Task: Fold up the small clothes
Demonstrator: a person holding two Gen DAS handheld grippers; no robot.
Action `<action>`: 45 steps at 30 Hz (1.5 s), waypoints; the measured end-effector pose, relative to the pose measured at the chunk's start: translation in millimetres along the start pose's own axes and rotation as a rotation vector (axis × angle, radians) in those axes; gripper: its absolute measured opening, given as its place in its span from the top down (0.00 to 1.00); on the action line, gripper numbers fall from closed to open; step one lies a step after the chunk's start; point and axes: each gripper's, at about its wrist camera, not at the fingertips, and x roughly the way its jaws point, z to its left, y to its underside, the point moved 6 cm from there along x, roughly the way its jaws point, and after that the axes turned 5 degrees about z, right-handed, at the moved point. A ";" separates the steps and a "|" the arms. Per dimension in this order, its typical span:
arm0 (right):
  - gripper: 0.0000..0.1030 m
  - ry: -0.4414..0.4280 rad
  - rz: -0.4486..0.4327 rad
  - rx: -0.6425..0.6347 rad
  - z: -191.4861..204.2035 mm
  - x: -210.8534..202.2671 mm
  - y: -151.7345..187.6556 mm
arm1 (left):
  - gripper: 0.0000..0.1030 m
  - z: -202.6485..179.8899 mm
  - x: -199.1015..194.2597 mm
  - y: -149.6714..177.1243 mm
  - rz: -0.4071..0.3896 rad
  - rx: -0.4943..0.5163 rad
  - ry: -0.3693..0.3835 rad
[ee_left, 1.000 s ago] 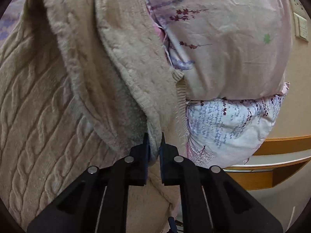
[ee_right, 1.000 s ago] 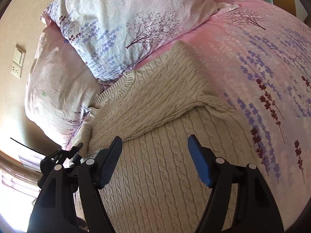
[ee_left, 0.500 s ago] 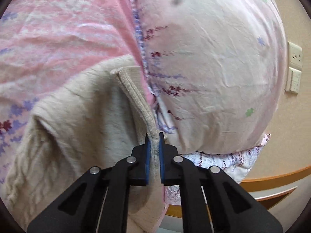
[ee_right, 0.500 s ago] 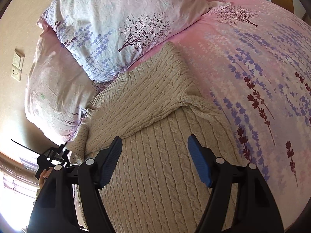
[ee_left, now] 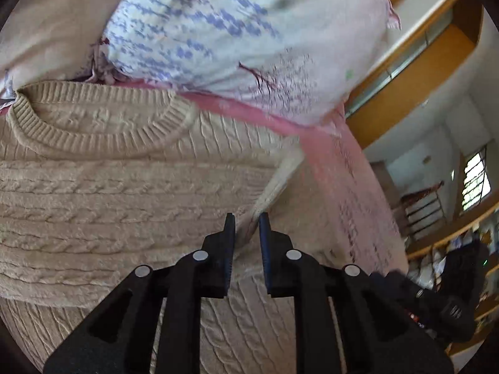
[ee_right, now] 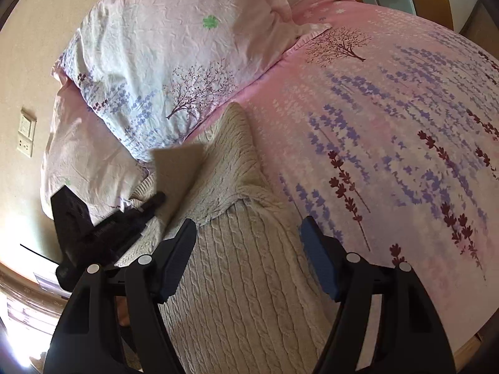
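L claw point(ee_left: 246, 222) clenched on beige cable-knit sweater point(ee_left: 109, 193) edge, floral pillow point(ee_left: 243, 31) beyond; R claw point(ee_right: 249, 237) released, hovering over sweater on pink bed point(ee_right: 389, 124).

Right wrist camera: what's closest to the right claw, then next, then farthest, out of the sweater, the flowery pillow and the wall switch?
From the right claw:
1. Sweater: nearest, lying right under and between the open fingers.
2. Flowery pillow: next, up past the sweater's far end, at the head of the bed.
3. Wall switch: farthest, on the wall at the far left, beyond the pillows.
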 end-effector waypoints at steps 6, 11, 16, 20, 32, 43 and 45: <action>0.52 -0.089 0.080 -0.064 39.2 34.9 -24.5 | 0.67 34.2 -65.0 43.2 -0.062 0.044 -0.091; 0.60 -0.048 0.154 -0.032 40.0 80.9 -39.3 | 0.67 108.1 -135.2 94.5 -0.103 -0.114 -0.269; 0.64 0.024 0.218 -0.078 39.1 110.5 -34.6 | 0.66 170.2 -184.7 147.1 -0.132 -0.293 -0.406; 0.83 0.039 0.245 -0.126 43.1 119.7 -23.2 | 0.63 193.6 -203.6 176.3 -0.139 -0.373 -0.433; 0.92 0.166 0.054 -0.271 75.9 100.5 -50.3 | 0.55 191.1 -199.2 187.0 -0.126 -0.366 -0.414; 0.57 0.029 0.111 -0.136 34.1 62.0 -34.2 | 0.55 190.5 -205.7 195.9 -0.137 -0.411 -0.305; 0.56 0.009 0.135 -0.114 21.7 49.8 -30.5 | 0.56 190.7 -206.7 197.6 -0.137 -0.424 -0.278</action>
